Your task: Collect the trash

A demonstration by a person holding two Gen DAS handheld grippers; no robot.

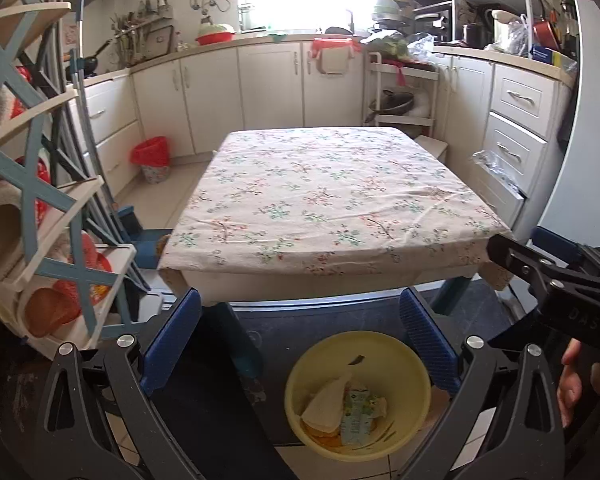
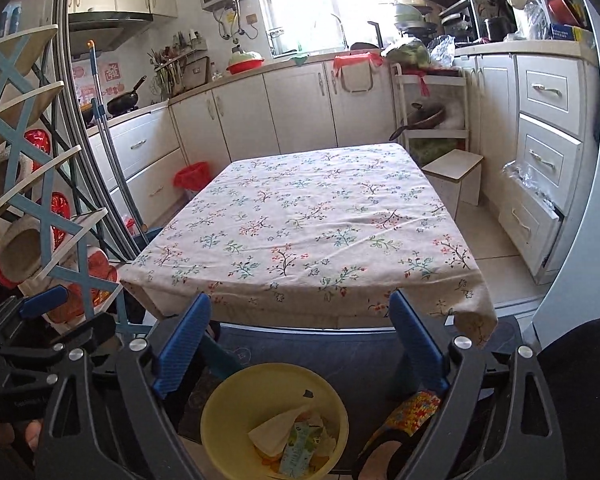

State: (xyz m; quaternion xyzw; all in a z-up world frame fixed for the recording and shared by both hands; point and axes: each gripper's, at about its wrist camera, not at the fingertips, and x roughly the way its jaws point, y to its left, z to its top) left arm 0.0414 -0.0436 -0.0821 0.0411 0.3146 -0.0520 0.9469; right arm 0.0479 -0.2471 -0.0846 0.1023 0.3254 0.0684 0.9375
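We hold two alike grippers: the left gripper [image 1: 300, 336] and the right gripper [image 2: 300, 340] each have dark grey, matte linkage arms with teardrop cut-outs and round silver pivot screws. Their fingers [image 1: 172, 336] carry bright blue pads with a fine ribbed texture. On the right gripper's black body, seen from the left wrist, small screws and faint embossed lettering show.
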